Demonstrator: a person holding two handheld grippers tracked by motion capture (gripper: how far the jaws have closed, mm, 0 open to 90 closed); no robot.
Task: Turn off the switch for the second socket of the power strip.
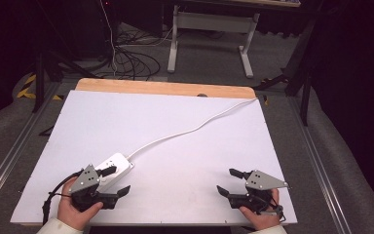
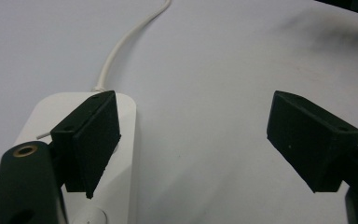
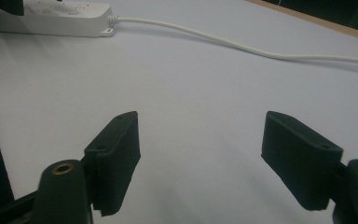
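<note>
- Fingers of the left gripper and right gripper gape, holding nothing.
- One left finger overhangs the power strip; closing may nudge it.
- Its cord could drag.

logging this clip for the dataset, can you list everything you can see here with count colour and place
power strip: one, white, near-left of the board, partly under the left tongs
cord: one, white, runs from the strip to the board's far-right corner
board: one, white, covers the table
table: one, wooden edge showing at the far side
second table: one, white frame, on the floor beyond
floor cables: a tangle, black and white, far left
left tongs: one, black, open, near-left
right tongs: one, black, open, near-right
hands: two, at the near edge
</note>
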